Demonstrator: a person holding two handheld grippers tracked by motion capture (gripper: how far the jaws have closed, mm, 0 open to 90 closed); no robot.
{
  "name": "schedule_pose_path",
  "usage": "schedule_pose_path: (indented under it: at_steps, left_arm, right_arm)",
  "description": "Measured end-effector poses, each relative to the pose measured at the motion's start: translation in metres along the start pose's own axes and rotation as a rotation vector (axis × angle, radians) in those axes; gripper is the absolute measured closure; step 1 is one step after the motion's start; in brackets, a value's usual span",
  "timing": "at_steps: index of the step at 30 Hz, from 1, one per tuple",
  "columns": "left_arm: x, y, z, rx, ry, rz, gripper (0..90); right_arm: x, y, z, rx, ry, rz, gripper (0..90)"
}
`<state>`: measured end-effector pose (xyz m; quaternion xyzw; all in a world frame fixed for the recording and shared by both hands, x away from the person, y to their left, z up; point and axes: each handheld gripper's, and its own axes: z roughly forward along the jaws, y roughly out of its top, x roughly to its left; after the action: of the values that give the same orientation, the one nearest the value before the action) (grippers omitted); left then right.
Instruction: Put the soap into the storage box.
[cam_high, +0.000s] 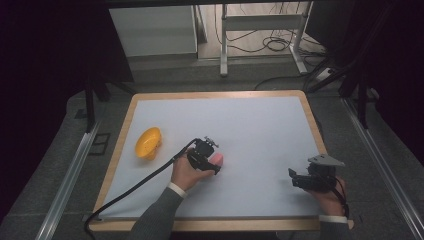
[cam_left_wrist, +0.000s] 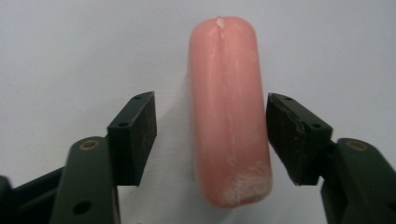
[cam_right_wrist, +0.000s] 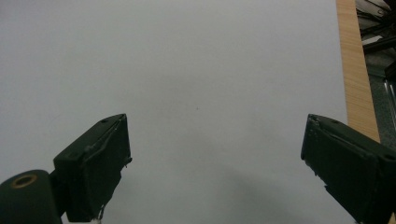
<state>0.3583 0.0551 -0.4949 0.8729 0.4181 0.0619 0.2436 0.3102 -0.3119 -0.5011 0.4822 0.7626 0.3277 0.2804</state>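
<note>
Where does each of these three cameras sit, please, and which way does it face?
High view: above the near edge, looking forward and down on the white-topped wooden table; both forearms and grippers show.
Left gripper view: on the left gripper, along open jaws flanking the pink sausage, shared with the high view.
Right gripper view: on the right gripper, open over bare tabletop.

We looked over all three views and honestly there's nothing readable anywhere: no text, labels, brand marks, numbers or signs that we can make out.
</note>
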Motion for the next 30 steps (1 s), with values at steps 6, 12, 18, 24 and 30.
schedule_pose_path:
  at_steps: [6, 12, 18, 24, 30]
  left_arm:
    - [0.001, 0.001, 0.004, 0.004, -0.039, -0.003, 53.0]
    - [0.002, 0.000, 0.003, 0.000, -0.032, 0.005, 59.8]
    - [0.003, 0.000, 0.003, -0.004, -0.029, 0.013, 60.0]
    - [0.003, -0.001, -0.005, -0.023, -0.032, 0.020, 60.0]
    - [0.004, -0.001, -0.016, -0.040, -0.029, 0.028, 60.1]
  right_arm:
    - [-0.001, 0.000, 0.000, 0.003, -0.004, 0.004, 7.9]
    - [-0.001, -0.001, 0.000, 0.004, -0.010, 0.005, 8.0]
    - [-0.001, -0.001, 0.000, 0.004, -0.011, 0.006, 8.0]
    - [-0.002, -0.001, 0.000, 0.005, -0.013, 0.008, 8.0]
    - [-0.002, -0.001, 0.000, 0.004, -0.014, 0.009, 7.9]
